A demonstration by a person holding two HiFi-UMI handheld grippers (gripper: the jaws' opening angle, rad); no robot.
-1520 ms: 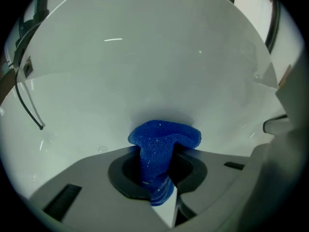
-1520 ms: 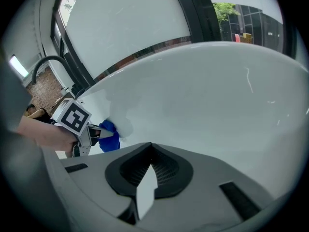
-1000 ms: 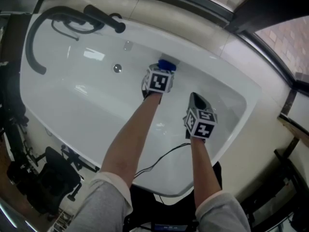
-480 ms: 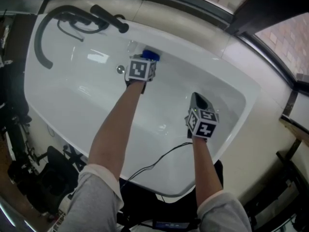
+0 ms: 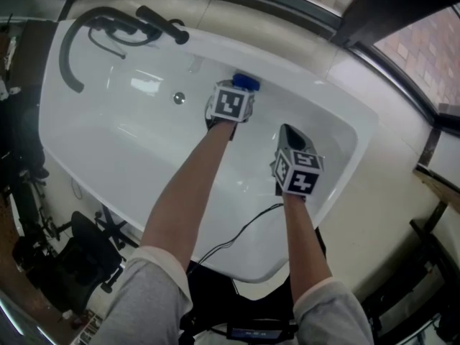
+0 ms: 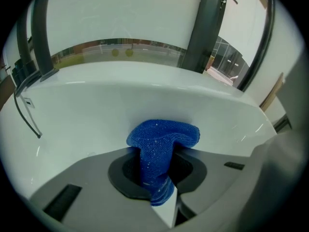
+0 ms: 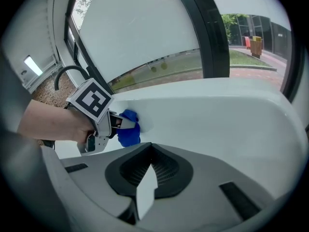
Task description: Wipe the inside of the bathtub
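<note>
Bathtub (image 5: 108,142), blue cloth (image 6: 161,141) clamped in left hand-held gripper (image 5: 242,90) against far wall under the rim, right hand-held gripper (image 5: 289,136) closed, empty, mid-basin, open room left toward drain (image 5: 179,98)

Right gripper (image 7: 146,175) fills the bottom of the shot, its 2 jaws pressed together with nothing between them. Ahead of it and off to the left, the left gripper (image 7: 123,123) has its jaws clamped on a blue cloth (image 7: 129,134), and the cloth is pushed right up against the white bathtub (image 7: 217,115) wall. A hand (image 7: 53,124) is holding that gripper. Further left, past the hand, there's a black curved pipe (image 7: 67,67). Straight ahead above the tub rim stands a dark window post (image 7: 205,28), with grass (image 7: 241,57) outside.
</note>
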